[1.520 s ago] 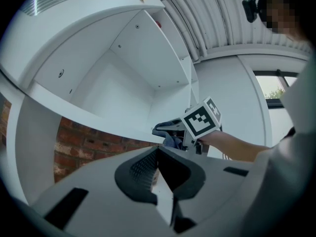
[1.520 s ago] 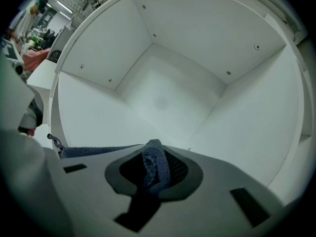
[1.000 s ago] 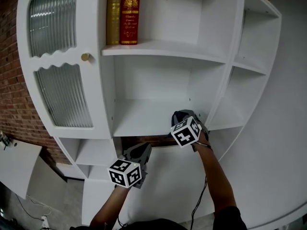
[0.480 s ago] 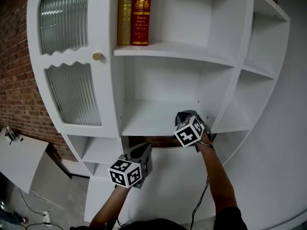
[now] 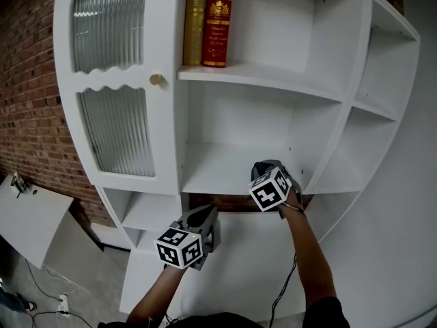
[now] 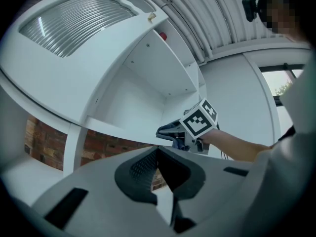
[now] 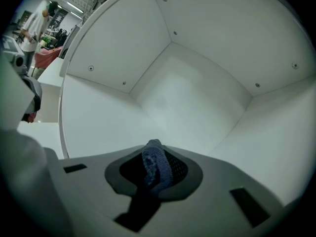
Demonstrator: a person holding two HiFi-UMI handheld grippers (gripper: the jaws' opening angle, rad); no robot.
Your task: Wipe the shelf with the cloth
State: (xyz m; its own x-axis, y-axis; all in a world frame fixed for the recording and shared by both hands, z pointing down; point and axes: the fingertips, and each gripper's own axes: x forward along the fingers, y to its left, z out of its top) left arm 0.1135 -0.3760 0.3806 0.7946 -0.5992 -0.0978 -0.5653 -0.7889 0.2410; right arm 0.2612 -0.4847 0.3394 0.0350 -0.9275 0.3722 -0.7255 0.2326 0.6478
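Note:
The white shelf unit's middle shelf lies bare in the head view. My right gripper rests at that shelf's front right edge, its marker cube toward me. It is shut on a blue cloth, which bulges up between the jaws in the right gripper view, in front of the compartment's white back panel. My left gripper hangs lower, in front of the unit and below the shelf's front edge, touching nothing. In the left gripper view its jaws meet with nothing in them, and the right gripper shows beyond them.
Two books, gold and red, stand on the upper shelf. A ribbed-glass door with a brass knob closes the left side. A brick wall lies further left, and a white board and floor cables at lower left.
The head view has swung, so the shelf unit sits further right and lower in the picture. Both grippers keep almost the same places, the right one still at the shelf's front edge.

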